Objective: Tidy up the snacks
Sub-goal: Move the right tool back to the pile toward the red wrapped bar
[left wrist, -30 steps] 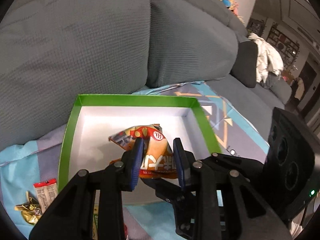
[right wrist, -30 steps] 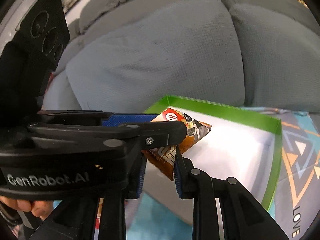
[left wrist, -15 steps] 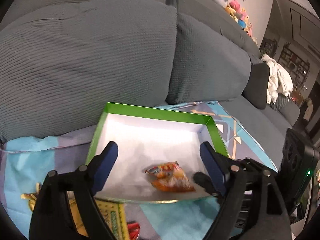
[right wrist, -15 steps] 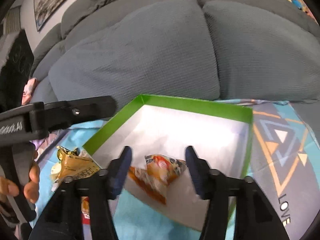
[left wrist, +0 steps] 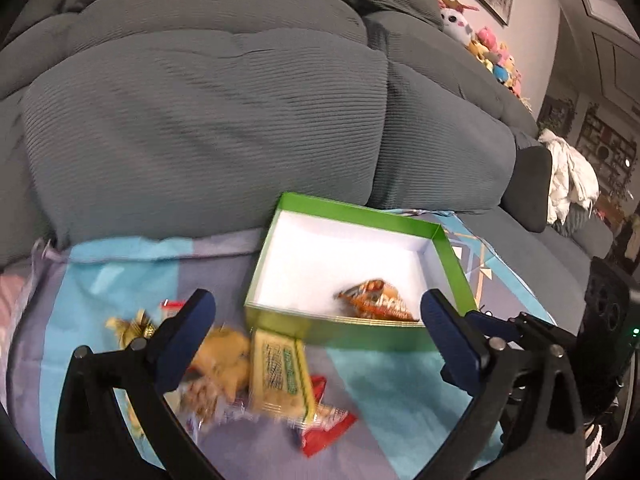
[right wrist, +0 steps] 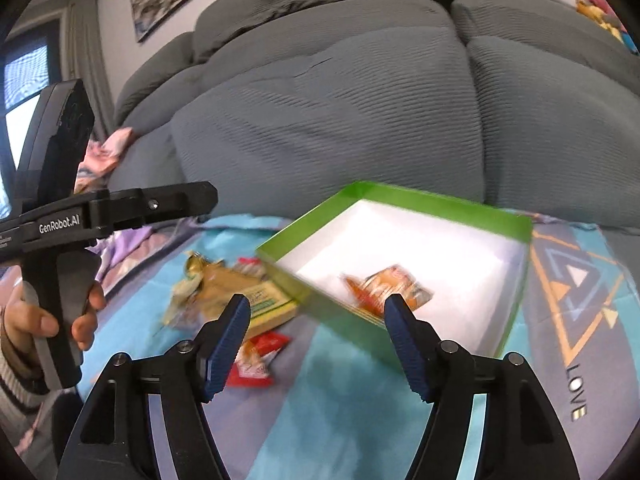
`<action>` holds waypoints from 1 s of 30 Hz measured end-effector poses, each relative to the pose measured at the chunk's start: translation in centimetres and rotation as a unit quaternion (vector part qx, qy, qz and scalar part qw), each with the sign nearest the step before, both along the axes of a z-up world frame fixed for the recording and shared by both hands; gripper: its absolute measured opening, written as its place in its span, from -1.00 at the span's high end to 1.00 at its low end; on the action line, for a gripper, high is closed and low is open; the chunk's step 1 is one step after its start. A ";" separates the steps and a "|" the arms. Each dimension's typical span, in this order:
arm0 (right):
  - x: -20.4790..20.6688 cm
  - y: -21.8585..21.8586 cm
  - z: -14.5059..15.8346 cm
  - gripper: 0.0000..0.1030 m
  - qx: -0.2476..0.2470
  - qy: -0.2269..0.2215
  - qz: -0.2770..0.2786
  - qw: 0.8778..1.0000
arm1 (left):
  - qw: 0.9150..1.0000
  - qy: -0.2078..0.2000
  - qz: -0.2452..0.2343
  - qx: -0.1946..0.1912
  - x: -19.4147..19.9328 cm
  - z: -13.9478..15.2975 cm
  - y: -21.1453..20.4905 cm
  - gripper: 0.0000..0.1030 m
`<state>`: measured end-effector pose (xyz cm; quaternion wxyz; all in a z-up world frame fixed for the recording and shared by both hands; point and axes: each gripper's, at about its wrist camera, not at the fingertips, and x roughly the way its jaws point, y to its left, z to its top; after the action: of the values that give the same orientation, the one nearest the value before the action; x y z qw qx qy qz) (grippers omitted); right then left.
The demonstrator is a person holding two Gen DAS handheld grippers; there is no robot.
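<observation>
A green box with a white inside (left wrist: 362,214) (right wrist: 440,202) stands on a patterned blue cloth on the sofa seat. An orange snack packet (left wrist: 374,300) (right wrist: 386,288) lies loose in the box near its front wall. My left gripper (left wrist: 316,316) hangs back from the box with its jaws opening wide and nothing between them. My right gripper (right wrist: 318,312) is also back from the box, its jaws opening, empty. A yellow-green snack box (left wrist: 280,372) (right wrist: 266,300), a tan packet (left wrist: 218,356) and a red packet (left wrist: 326,424) (right wrist: 256,356) lie left of the green box.
Grey sofa cushions (left wrist: 208,128) rise right behind the green box. A person's hand (right wrist: 52,320) holds the left gripper's black handle (right wrist: 60,216) at the left of the right wrist view. Plush toys (left wrist: 496,56) sit on the sofa back. A white cloth (left wrist: 568,176) lies at the far right.
Both grippers let go of the orange packet, which now lies in the green box. Both opened and drew back from the box, bringing the loose snacks on the cloth into view.
</observation>
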<state>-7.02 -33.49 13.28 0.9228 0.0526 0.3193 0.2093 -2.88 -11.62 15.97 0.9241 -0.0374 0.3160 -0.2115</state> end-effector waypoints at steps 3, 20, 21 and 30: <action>-0.5 0.8 -1.2 -0.36 -0.007 0.018 0.016 1.000 | 1.000 0.015 0.010 -0.006 -1.5 -1.3 1.3 -0.99; -1.8 5.7 -6.3 -0.36 -0.051 0.069 0.105 0.991 | 0.990 0.135 0.007 -0.044 -4.1 -9.4 2.4 -0.99; -1.6 6.0 -6.6 -0.36 -0.054 0.070 0.110 0.990 | 0.989 0.140 0.002 -0.042 -4.0 -9.6 2.2 -0.99; -0.2 6.8 -7.5 -0.36 -0.048 0.071 0.133 0.987 | 0.985 0.167 0.003 -0.047 -2.5 -11.3 1.6 -0.99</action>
<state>-7.26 -26.66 5.74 0.8632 -0.0202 0.3980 0.3100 -5.38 -10.05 4.67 0.8566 -0.1162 0.4552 -0.2136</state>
